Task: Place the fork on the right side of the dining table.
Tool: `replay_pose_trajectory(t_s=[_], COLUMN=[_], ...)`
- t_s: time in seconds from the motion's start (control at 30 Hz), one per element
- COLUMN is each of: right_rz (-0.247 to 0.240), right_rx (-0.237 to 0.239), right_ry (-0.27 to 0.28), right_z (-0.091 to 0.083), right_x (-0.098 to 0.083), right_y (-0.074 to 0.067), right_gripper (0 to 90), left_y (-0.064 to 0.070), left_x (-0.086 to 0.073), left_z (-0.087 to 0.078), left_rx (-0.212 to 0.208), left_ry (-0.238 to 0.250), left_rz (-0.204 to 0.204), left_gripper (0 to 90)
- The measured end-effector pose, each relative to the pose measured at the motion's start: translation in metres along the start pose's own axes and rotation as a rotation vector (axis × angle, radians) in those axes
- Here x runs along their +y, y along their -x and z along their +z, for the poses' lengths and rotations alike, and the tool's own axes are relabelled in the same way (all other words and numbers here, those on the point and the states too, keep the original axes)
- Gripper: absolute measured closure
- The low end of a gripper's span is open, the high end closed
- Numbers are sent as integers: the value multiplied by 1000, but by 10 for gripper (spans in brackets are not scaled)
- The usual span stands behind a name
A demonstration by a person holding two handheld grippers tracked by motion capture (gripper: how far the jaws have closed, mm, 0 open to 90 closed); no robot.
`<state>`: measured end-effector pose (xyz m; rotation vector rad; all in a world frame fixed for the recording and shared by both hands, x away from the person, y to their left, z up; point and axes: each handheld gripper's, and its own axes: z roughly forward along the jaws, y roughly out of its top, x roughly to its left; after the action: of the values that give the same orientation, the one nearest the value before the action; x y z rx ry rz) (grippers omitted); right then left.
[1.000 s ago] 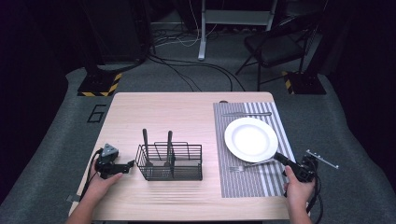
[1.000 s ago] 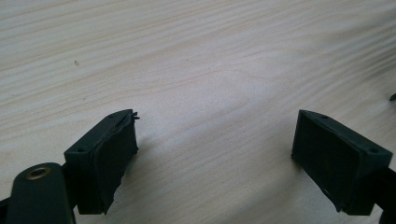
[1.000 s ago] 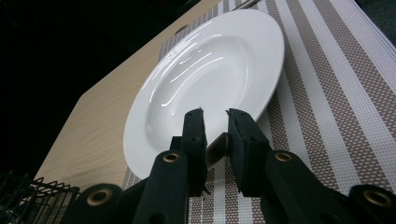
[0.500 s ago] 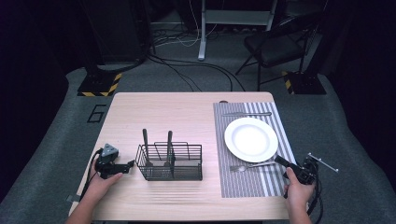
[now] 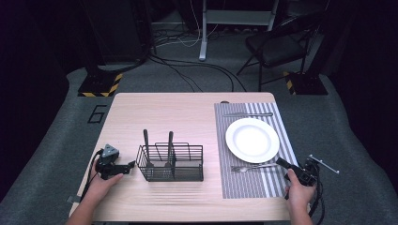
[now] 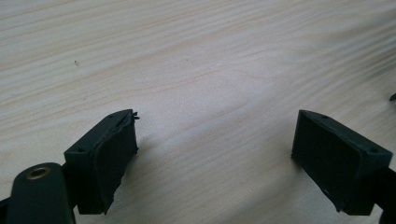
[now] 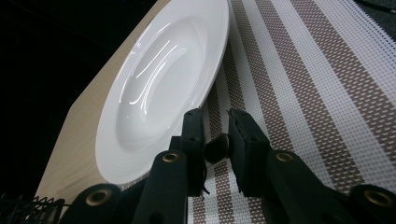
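My right gripper (image 5: 281,163) (image 7: 216,122) rests at the right edge of the striped placemat (image 5: 234,185), shut on the dark handle end of a fork (image 5: 253,166) (image 7: 217,147). The fork lies flat on the mat just in front of the white plate (image 5: 252,139) (image 7: 163,70), tines pointing left. My left gripper (image 5: 130,166) (image 6: 215,149) sits low on the bare wooden table (image 5: 178,112) at the left. It is open with nothing between its pads, just left of a black wire basket (image 5: 171,161).
Two dark utensil handles stand upright in the basket. A knife (image 5: 248,114) lies across the far end of the placemat. Beyond the table are a folding chair (image 5: 277,47), floor cables and a stand with yellow-black striped feet.
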<state>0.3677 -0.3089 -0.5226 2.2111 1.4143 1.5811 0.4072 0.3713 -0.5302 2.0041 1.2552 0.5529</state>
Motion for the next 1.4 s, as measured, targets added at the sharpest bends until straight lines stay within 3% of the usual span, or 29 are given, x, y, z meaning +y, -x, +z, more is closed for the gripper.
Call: replay_pose_trajectory(t_s=[0.4, 0.9, 1.17, 1.4], right_rz=[33, 1, -35, -127], right_rx=[-34, -109, -117, -109], right_ry=[-17, 23, 54, 60], right_z=[5, -2, -9, -15], right_x=[-2, 0, 2, 3], right_y=[6, 11, 5, -17], right_gripper=[746, 686, 663, 621], left_y=[0, 0, 0, 0], left_x=[0, 0, 0, 0], left_z=[0, 0, 0, 0], left_rx=[0, 5, 4, 5], left_ry=[0, -2, -2, -2], left_rz=[0, -6, -6, -6], left_gripper=[138, 138, 138, 138])
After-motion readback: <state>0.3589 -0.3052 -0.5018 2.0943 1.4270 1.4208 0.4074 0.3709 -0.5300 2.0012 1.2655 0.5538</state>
